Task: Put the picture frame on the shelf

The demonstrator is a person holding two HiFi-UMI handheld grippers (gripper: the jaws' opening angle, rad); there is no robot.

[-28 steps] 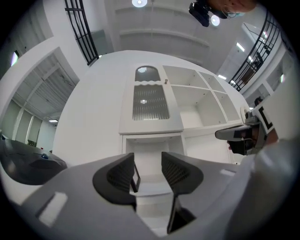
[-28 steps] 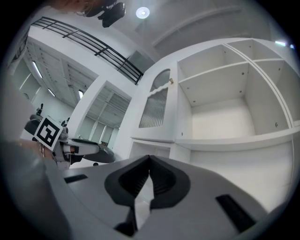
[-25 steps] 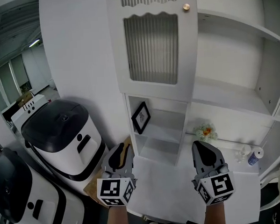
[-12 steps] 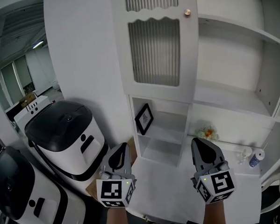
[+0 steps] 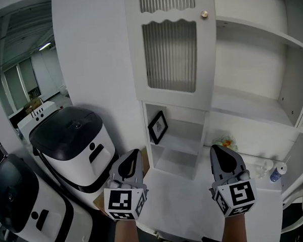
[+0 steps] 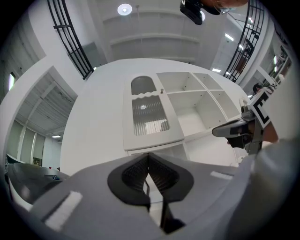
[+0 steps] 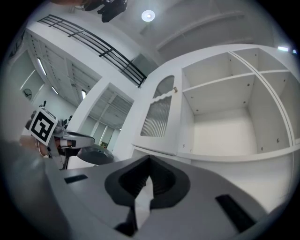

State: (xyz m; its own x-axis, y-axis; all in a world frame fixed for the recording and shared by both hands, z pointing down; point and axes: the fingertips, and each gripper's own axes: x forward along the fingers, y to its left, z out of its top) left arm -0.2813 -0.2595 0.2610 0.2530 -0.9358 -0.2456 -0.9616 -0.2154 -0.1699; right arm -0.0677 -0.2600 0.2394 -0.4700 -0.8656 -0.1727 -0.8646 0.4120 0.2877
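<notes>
We find the jaws of the left gripper (image 5: 133, 157) closed together, tip on tip, with nothing held between them. The jaws of the right gripper (image 5: 218, 152) are also together and carry nothing. Both grippers are held side by side, well apart from each other, above the white desk (image 5: 181, 207), and both point toward the white shelf unit (image 5: 252, 115). The picture frame (image 5: 158, 126) is black. It stands in the lower open compartment of the unit, on that compartment's upper shelf board, tilted back against the left wall. It sits ahead of the left gripper and touches neither gripper. Directly above this compartment we see a closed cabinet door (image 5: 170, 51) with ribbed glass and a small brass knob (image 5: 204, 14). To the right of the compartment, a small bunch of flowers (image 5: 223, 142) rests where the desk meets the shelf unit. Further right, a small white bottle with a blue cap (image 5: 277, 173) stands near the desk's edge. To the left of the shelf unit stand two white machines with black lids (image 5: 74, 139), one behind the other.
</notes>
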